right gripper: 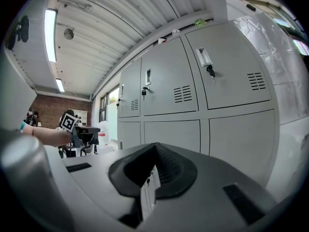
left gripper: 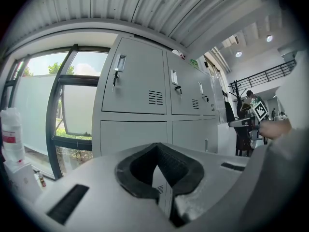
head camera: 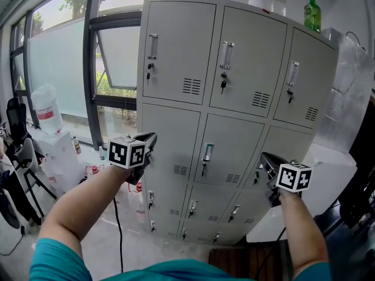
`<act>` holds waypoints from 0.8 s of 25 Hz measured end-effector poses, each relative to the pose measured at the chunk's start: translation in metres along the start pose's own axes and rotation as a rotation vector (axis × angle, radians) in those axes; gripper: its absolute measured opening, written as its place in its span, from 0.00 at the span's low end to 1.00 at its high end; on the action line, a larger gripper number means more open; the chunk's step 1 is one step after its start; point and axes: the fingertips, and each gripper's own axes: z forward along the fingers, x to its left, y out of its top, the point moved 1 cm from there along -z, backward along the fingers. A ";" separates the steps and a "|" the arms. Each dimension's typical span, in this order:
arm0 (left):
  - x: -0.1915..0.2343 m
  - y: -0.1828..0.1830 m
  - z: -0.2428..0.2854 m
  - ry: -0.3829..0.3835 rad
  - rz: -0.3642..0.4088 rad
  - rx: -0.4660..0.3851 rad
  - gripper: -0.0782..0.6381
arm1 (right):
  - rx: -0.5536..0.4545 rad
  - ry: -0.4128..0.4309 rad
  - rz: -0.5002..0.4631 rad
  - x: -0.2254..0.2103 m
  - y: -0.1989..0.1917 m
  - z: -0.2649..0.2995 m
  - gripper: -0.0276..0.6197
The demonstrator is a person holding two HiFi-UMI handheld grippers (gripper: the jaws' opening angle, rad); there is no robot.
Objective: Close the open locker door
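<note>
My 2 tools, left gripper [head camera: 150, 140] and right gripper [head camera: 266, 160], point level with jaws pressed together on nothing (closed tips suit pushing, I'd judge). Beyond, on the locker [head camera: 176, 107], the middle locker door [head camera: 225, 148] looks flush; none is visibly ajar.

Head view. The tall grey metal locker cabinet [head camera: 234, 98] fills the centre and upper right of the frame. The dark-framed glass window [head camera: 58, 63] stands to its left, and the clear plastic sheeting [head camera: 351, 81] to its right. The green plastic bottle [head camera: 312, 14] stands on the cabinet's top, at upper right. The large clear water jug [head camera: 47, 109] sits at the left edge, before the window. The left gripper [head camera: 151, 139], lower centre-left, and the right gripper [head camera: 265, 158], lower right, lie before the cabinet, well apart.
</note>
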 end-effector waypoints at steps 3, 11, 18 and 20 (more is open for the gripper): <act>-0.003 0.001 0.001 -0.006 0.004 0.002 0.11 | 0.002 0.002 -0.003 0.001 0.000 -0.001 0.03; -0.007 0.001 0.004 -0.012 0.014 0.004 0.12 | 0.004 -0.001 0.001 -0.002 -0.004 -0.005 0.03; -0.008 0.001 0.004 -0.010 0.011 0.008 0.11 | 0.002 0.006 -0.001 -0.001 -0.003 -0.006 0.03; -0.008 0.001 0.004 -0.010 0.011 0.009 0.12 | 0.002 0.008 -0.001 0.000 -0.003 -0.006 0.03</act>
